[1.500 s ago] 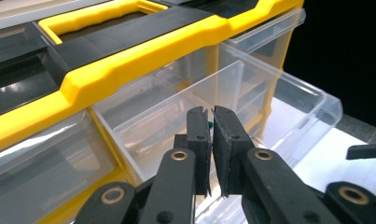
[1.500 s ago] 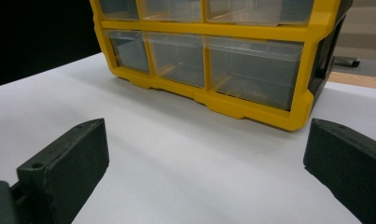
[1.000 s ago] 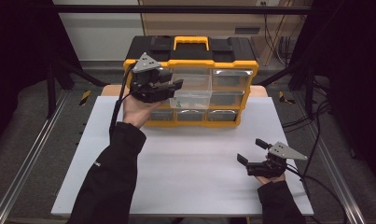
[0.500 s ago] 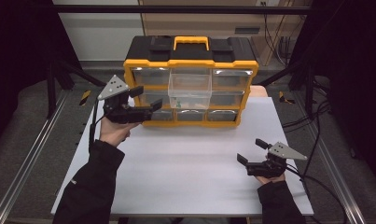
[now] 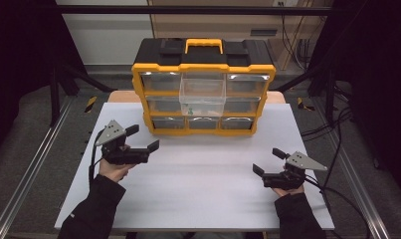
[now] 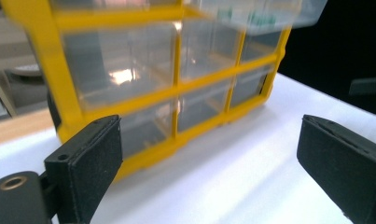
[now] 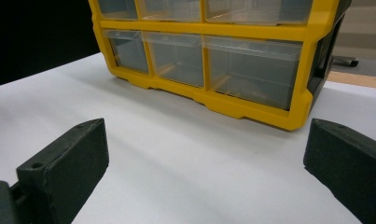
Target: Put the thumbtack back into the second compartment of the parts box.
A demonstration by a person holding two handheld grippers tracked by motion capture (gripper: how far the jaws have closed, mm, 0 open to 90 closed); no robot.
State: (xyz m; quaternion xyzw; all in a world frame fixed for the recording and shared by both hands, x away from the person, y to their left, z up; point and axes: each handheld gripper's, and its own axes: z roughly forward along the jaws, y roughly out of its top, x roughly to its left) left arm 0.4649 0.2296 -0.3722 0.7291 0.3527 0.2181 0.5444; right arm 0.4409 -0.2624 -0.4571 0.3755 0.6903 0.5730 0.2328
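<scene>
Yellow drawer organizer [image 5: 203, 84] at desk [image 5: 198, 179] rear, one clear drawer [image 5: 203, 92] pulled out, left gripper [image 5: 140, 140] and right gripper [image 5: 268, 163] in front, both wide, empty

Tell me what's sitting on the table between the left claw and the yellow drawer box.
Nothing. In the high view, only bare white table separates the left claw from the yellow drawer box. The left gripper view shows the same bare stretch.

A laboratory recording bay: a white desk [image 5: 198, 174] framed by aluminium rails [image 5: 24, 179], black curtains [image 5: 19, 59] on both sides, loose cables [image 5: 332, 134] across grey floor, yellow hazard tape [image 5: 90, 103].
</scene>
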